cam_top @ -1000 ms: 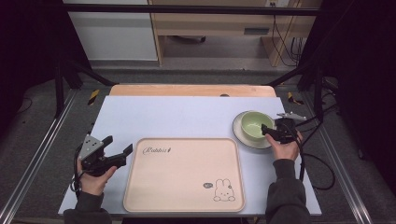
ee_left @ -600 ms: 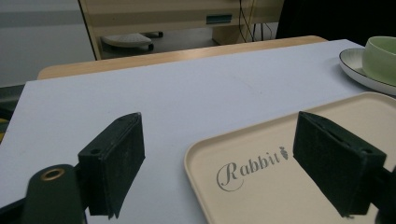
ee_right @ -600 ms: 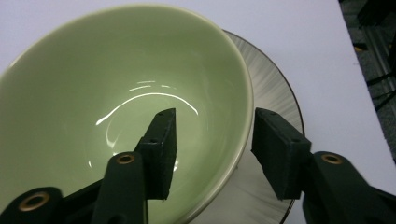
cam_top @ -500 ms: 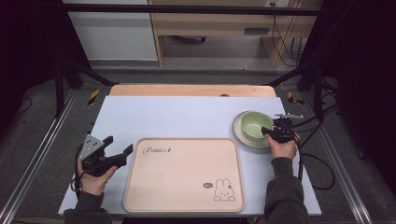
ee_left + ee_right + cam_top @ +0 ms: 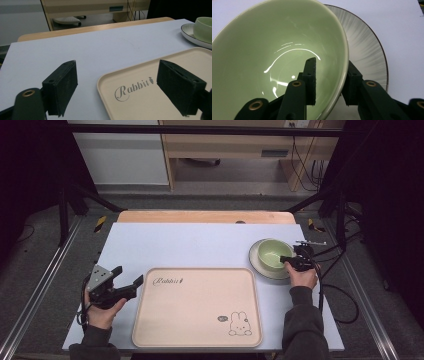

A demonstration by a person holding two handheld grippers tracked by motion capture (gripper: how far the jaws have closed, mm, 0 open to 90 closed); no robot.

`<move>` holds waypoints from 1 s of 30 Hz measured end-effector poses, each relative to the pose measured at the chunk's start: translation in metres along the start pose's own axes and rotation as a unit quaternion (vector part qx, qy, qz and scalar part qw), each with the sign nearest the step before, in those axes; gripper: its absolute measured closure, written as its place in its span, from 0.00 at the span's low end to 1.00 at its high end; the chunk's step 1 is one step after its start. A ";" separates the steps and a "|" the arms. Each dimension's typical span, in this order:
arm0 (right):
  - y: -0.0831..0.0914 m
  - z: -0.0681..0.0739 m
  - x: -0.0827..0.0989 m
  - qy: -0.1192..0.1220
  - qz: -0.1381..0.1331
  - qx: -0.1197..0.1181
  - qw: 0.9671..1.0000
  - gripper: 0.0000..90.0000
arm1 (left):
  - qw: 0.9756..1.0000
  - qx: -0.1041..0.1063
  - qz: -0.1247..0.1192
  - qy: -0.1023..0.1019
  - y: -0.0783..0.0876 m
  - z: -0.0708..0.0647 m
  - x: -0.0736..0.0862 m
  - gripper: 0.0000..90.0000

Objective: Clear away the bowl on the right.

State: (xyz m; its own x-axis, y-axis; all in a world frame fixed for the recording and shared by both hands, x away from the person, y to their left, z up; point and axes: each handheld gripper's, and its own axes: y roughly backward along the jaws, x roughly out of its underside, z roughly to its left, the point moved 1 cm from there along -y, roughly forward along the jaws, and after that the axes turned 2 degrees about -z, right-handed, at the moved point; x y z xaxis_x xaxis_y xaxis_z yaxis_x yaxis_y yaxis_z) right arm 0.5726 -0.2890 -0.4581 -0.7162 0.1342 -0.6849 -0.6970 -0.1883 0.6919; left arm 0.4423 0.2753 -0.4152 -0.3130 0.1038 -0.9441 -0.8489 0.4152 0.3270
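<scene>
Right tongs [image 5: 329, 82] clamp the green bowl's [image 5: 274, 50] rim, one jaw inside, one outside; bowl sits on plate [image 5: 367, 50]. Left tongs [image 5: 125, 87] gape open beside tray [image 5: 150, 100].

A pale green bowl [image 5: 273, 254] sits on a white plate [image 5: 367, 45] with fine grey radial streaks and a dark rim. The near tray [image 5: 197, 307] is cream, printed with grey "Rabbit" script and a small rabbit drawing. The table [image 5: 190, 245] is pale lavender-white with a far wooden edge. Both grippers' jaws are black.

Glossy glazed green bowl [image 5: 274, 50]
</scene>
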 end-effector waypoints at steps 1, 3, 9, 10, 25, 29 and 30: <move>-0.001 -0.001 0.000 -0.001 0.000 0.000 1.000 0.78 | 1.000 0.000 0.001 0.000 0.000 0.000 0.000 0.18; -0.002 0.000 -0.001 -0.009 0.005 -0.001 1.000 0.80 | 1.000 0.000 0.001 0.001 -0.001 0.000 0.000 0.18; -0.004 -0.001 -0.006 -0.007 0.014 0.008 1.000 0.85 | 1.000 0.002 0.000 0.001 -0.001 -0.001 0.000 0.18; -0.004 -0.001 -0.006 -0.004 0.016 0.010 1.000 0.85 | 1.000 0.002 -0.001 0.001 -0.001 -0.001 0.000 0.18; -0.005 -0.003 -0.010 -0.025 0.026 0.015 0.999 0.93 | 1.000 0.002 -0.002 0.002 0.001 0.000 -0.001 0.18; -0.004 -0.003 -0.010 -0.029 0.030 0.016 0.999 0.93 | 1.000 0.002 -0.001 0.003 0.000 0.000 -0.001 0.18; -0.003 -0.003 -0.010 -0.030 0.030 0.017 0.999 0.93 | 1.000 0.002 -0.001 0.003 0.000 0.000 -0.001 0.19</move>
State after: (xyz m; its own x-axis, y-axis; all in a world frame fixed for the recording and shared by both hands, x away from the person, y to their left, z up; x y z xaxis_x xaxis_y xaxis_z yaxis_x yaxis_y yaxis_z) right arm 0.5824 -0.2925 -0.4539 -0.7569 0.1819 -0.6277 -0.6527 -0.1641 0.7396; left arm 0.4425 0.2757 -0.4140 -0.3130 0.0973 -0.9448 -0.8481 0.4192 0.3241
